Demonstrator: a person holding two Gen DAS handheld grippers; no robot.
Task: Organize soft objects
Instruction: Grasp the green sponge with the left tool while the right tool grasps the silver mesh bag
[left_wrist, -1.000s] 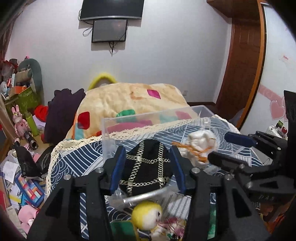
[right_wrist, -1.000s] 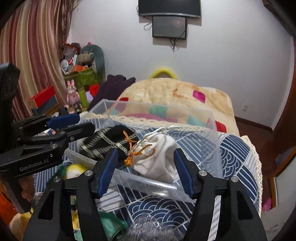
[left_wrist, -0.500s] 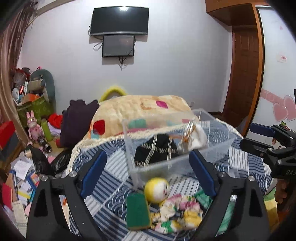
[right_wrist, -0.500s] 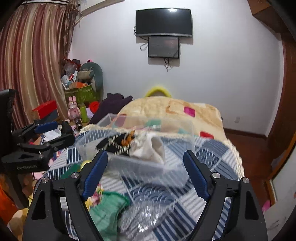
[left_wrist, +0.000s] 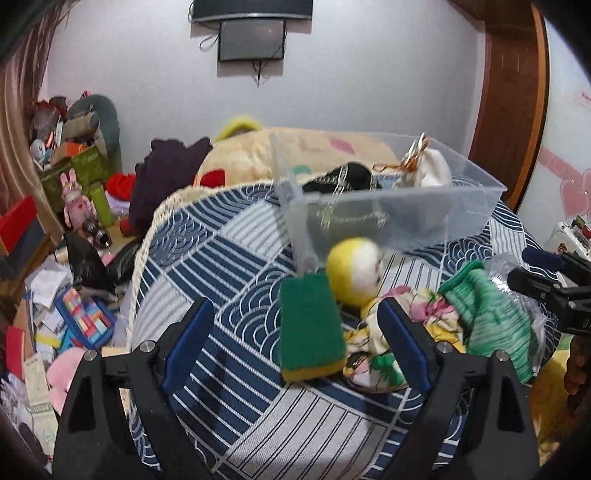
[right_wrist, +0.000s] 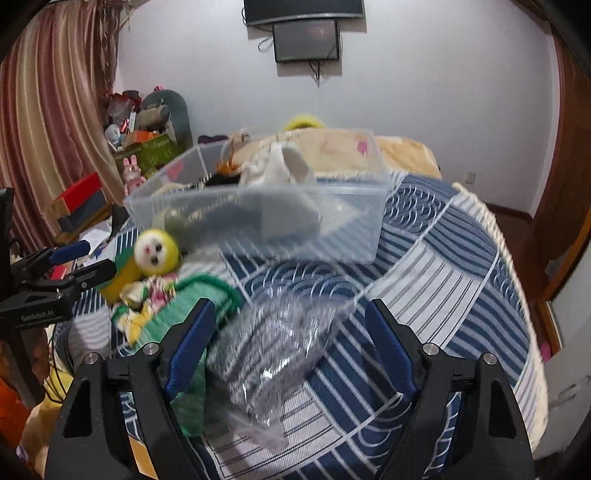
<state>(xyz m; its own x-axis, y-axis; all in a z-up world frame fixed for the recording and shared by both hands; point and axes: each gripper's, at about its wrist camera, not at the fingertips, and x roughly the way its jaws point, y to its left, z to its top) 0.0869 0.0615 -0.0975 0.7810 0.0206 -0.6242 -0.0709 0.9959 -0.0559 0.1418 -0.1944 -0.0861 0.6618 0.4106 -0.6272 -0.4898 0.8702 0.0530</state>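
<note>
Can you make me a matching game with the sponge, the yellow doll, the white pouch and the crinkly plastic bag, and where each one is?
Things:
1. sponge
2. yellow doll
3. white pouch
4. plastic bag

Places:
A. inside the clear box
B. between the right gripper fingers
C. between the left gripper fingers
D. on the cloth just in front of the box

Pairs: 1-C, 2-D, 3-A, 4-B
</note>
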